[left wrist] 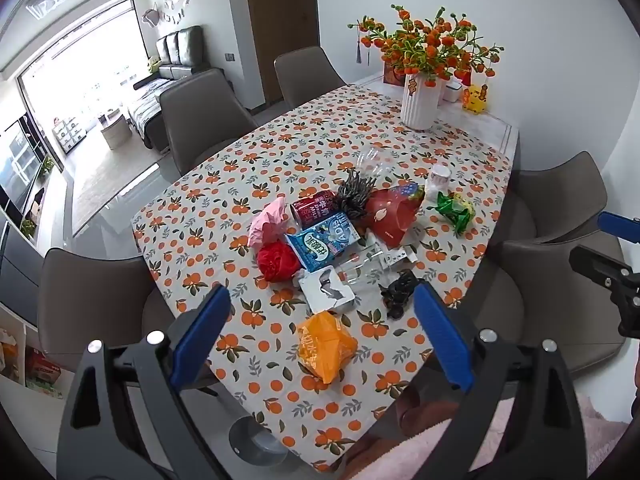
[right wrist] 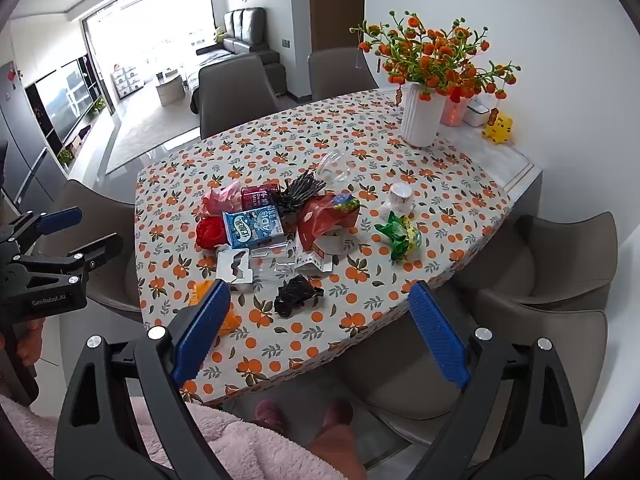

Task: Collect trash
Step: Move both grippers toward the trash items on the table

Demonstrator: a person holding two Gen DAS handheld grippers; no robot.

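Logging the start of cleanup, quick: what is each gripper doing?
Left gripper: open, holding nothing.
Right gripper: open, holding nothing.

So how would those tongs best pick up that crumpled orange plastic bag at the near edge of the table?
Probably from straight above, pinching the raised crumpled ridge in the middle of the crumpled orange plastic bag. It lies puffed up on the flowered tablecloth, apart from the other litter, so nothing crowds it. The open left tongs already hang nearest it.
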